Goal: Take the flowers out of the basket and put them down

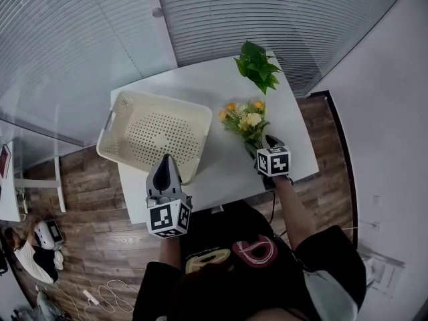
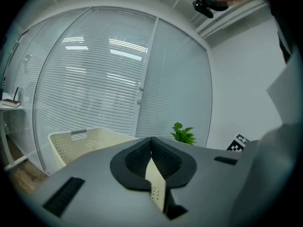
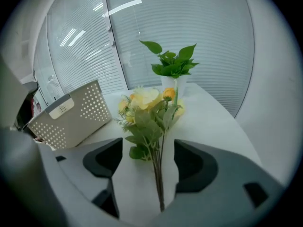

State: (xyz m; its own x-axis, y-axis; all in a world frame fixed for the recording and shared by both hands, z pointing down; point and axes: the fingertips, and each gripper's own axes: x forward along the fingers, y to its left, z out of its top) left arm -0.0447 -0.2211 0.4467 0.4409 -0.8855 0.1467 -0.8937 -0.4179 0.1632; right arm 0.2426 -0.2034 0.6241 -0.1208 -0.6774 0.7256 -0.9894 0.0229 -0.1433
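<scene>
Your left claw (image 1: 165,160) (image 2: 152,150) is closed on the near rim of the cream perforated plastic basket (image 1: 160,99) (image 2: 80,143) (image 3: 71,115). In the left gripper view a strip of that cream, hole-punched wall is pinched between its black pads. The basket sits at the left of the white surface (image 1: 221,172) (image 3: 208,112). In the head view its left end reaches past the surface's edge, and no flowers show inside it.

Your right claw (image 1: 267,141) (image 3: 144,152) is open, with its jaws standing wide apart. The bunch of yellow and cream flowers with green leaves (image 1: 246,119) (image 3: 149,112) lies on the surface, outside the basket and to its right. Its thin dark stems run back between the two jaws. The right gripper view shows clear white surface on either side of the stems, so neither pad touches them. The blooms point away from you, toward the far edge.

A small green leafy plant in a white pot (image 1: 257,65) (image 3: 173,65) stands upright beyond the blooms, near the surface's far right corner, apart from the bunch.
</scene>
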